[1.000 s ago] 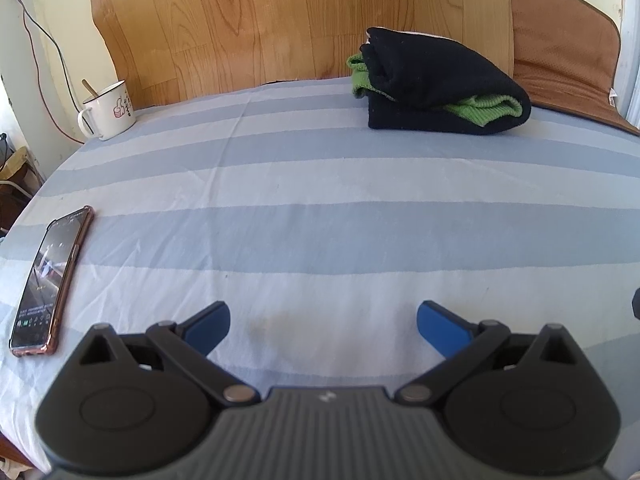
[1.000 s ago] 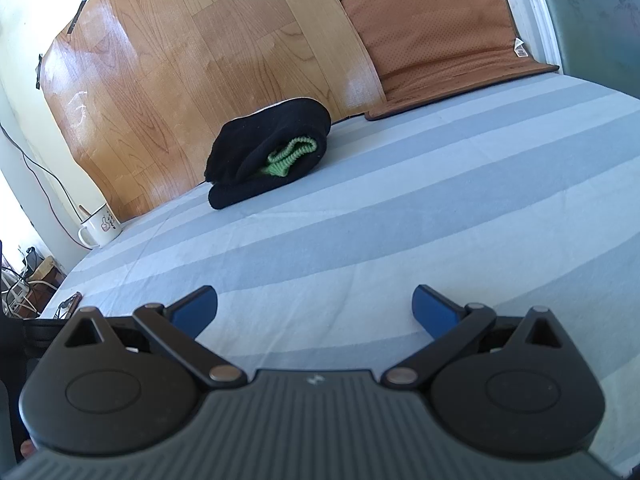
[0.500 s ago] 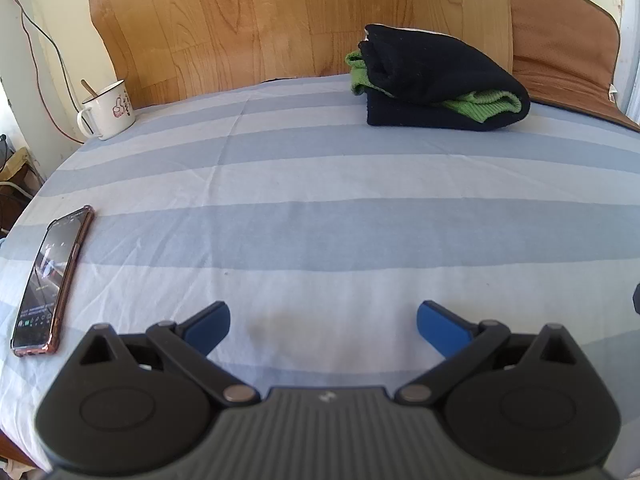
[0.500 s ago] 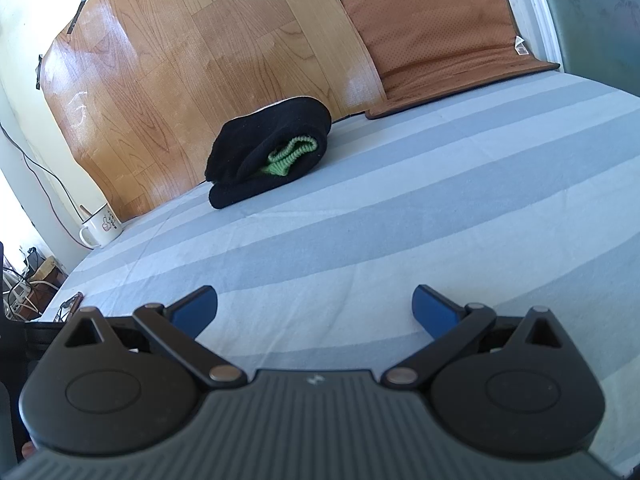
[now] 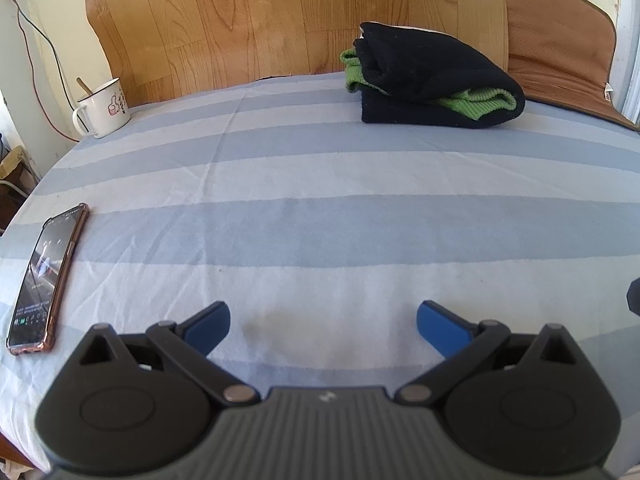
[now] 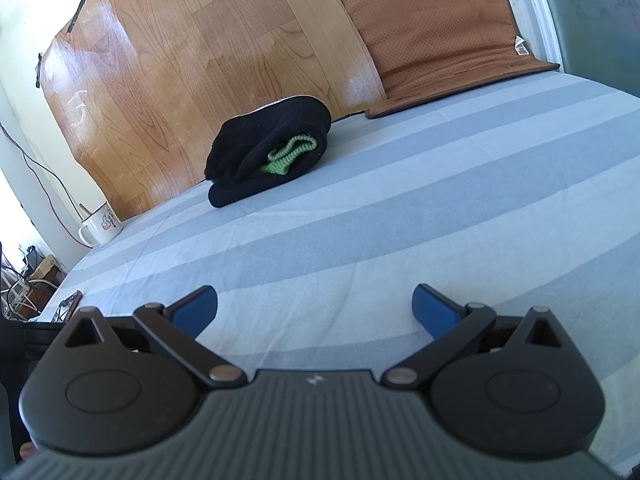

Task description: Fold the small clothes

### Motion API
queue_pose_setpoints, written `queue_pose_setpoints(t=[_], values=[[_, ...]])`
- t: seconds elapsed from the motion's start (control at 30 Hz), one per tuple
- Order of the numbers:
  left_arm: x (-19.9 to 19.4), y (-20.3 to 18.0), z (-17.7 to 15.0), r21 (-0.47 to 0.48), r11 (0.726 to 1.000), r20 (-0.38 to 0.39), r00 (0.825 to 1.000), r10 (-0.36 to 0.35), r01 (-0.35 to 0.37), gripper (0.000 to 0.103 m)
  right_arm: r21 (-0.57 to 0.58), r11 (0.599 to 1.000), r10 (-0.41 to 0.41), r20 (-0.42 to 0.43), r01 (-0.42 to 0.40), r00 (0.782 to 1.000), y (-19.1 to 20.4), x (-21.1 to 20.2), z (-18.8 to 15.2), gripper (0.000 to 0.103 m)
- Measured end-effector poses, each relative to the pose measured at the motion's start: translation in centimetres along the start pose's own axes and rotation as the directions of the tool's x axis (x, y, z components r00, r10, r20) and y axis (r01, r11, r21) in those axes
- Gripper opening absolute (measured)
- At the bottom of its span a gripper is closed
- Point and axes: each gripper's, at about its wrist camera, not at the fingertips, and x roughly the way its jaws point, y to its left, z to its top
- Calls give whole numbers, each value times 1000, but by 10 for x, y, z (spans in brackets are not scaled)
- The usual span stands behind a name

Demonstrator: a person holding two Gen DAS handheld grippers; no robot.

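Note:
A folded black garment with green knit trim (image 5: 432,80) lies at the far side of the striped blue-and-white sheet (image 5: 320,216), against the wooden board. It also shows in the right wrist view (image 6: 272,152). My left gripper (image 5: 323,322) is open and empty, low over the near part of the sheet, far from the garment. My right gripper (image 6: 315,308) is open and empty too, low over the sheet and well short of the garment.
A white enamel mug (image 5: 105,108) with a spoon stands at the far left; it also shows in the right wrist view (image 6: 102,224). A phone (image 5: 47,276) lies near the left edge. A brown cushion (image 6: 444,32) leans at the far right, beside the wooden board (image 5: 280,16).
Almost nothing has changed. The left wrist view has shifted very slightly; both grippers stay open and empty.

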Motion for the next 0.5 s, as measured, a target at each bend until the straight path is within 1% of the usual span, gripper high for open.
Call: queue_pose_setpoints(t=[0.5], values=[[0,2,-1,-2,1000,-1,1000,-2,2,103,-1,1000,0,-1,0,1000,0,0,1,103]])
